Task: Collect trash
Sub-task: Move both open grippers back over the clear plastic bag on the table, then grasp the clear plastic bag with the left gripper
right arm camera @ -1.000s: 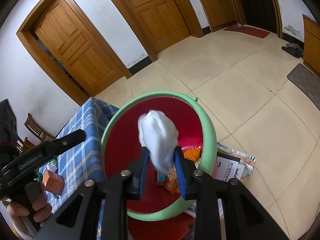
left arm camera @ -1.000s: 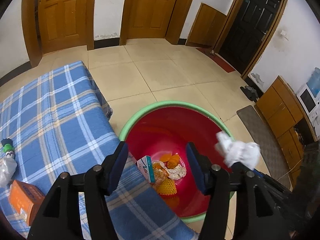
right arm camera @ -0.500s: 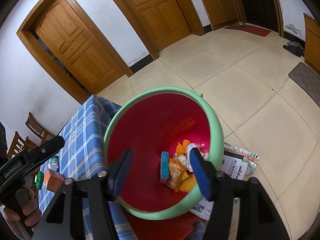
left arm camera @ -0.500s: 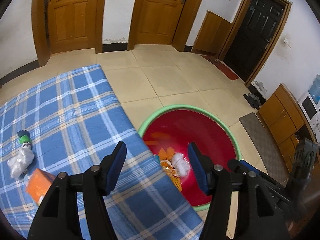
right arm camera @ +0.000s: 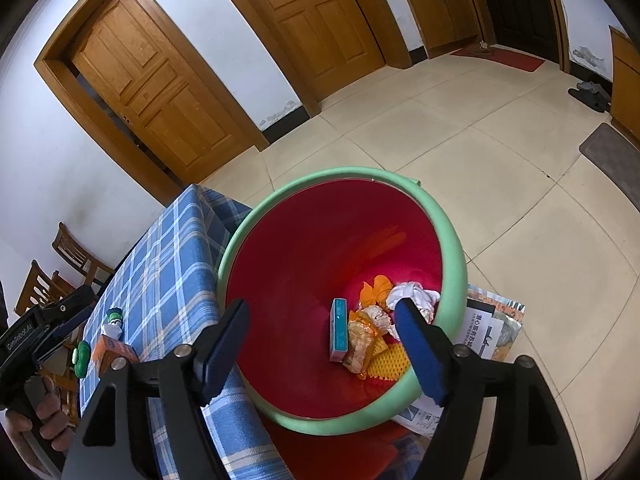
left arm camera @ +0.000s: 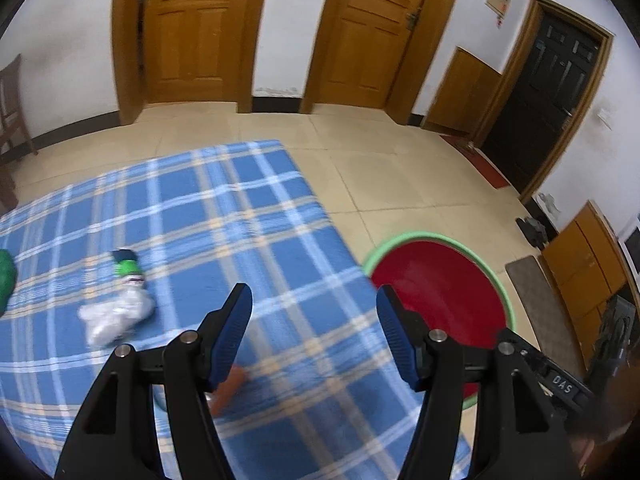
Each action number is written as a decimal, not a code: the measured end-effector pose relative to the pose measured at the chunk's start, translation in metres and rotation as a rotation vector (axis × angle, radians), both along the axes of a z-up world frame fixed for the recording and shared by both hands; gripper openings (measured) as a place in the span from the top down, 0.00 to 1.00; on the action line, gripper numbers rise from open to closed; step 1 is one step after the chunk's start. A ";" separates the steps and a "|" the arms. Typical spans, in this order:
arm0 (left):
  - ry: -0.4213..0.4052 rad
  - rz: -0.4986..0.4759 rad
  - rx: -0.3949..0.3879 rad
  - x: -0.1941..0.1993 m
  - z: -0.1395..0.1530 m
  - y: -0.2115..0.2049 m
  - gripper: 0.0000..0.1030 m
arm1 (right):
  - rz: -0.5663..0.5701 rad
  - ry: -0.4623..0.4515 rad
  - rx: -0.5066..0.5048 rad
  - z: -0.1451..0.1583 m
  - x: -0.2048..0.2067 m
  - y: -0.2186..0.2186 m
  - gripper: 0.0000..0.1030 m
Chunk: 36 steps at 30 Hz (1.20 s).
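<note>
A red bin with a green rim (right arm camera: 456, 248) stands on the floor beside the blue plaid table (left arm camera: 208, 208). Inside lie a white crumpled tissue (right arm camera: 412, 294), a teal box (right arm camera: 339, 328), orange peel and yellow wrappers. My right gripper (right arm camera: 320, 340) is open and empty above the bin. My left gripper (left arm camera: 314, 324) is open and empty over the table, the bin (left arm camera: 500, 280) to its right. On the table lie a crushed plastic bottle with a green label (left arm camera: 120, 304), an orange box (right arm camera: 114, 350) partly hidden behind my left finger, and a green item (left arm camera: 6, 280).
Papers and a bag (right arm camera: 488, 328) lie on the floor by the bin. Wooden chairs (right arm camera: 76, 256) stand past the table's far end. Wooden doors (left arm camera: 192, 28), a dark door (left arm camera: 548, 100), a cabinet (left arm camera: 584, 256) and a floor mat (left arm camera: 540, 300) line the room.
The right gripper opened and dropped the white tissue into the bin. The left gripper swung left from over the bin to over the table.
</note>
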<state>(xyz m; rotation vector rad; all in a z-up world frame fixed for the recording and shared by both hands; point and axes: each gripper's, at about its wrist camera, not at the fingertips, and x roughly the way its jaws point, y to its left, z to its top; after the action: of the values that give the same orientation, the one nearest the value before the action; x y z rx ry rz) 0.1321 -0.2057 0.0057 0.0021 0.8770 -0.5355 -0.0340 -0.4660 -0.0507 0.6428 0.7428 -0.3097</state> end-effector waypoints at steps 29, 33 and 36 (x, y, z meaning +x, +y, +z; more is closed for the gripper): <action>0.086 0.392 0.051 0.053 -0.053 0.119 0.21 | 0.007 0.035 -0.008 -0.009 0.011 0.013 0.07; 0.121 0.405 0.032 0.062 -0.064 0.120 0.21 | 0.000 0.042 -0.008 -0.012 0.011 0.010 0.07; 0.140 0.401 0.019 0.066 -0.069 0.117 0.21 | -0.003 0.049 -0.002 -0.014 0.011 0.008 0.07</action>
<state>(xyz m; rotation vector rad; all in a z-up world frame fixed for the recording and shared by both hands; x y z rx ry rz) 0.1979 -0.0892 -0.0636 -0.1925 0.9881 -0.1532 -0.0230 -0.4576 -0.0652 0.6358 0.7881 -0.3296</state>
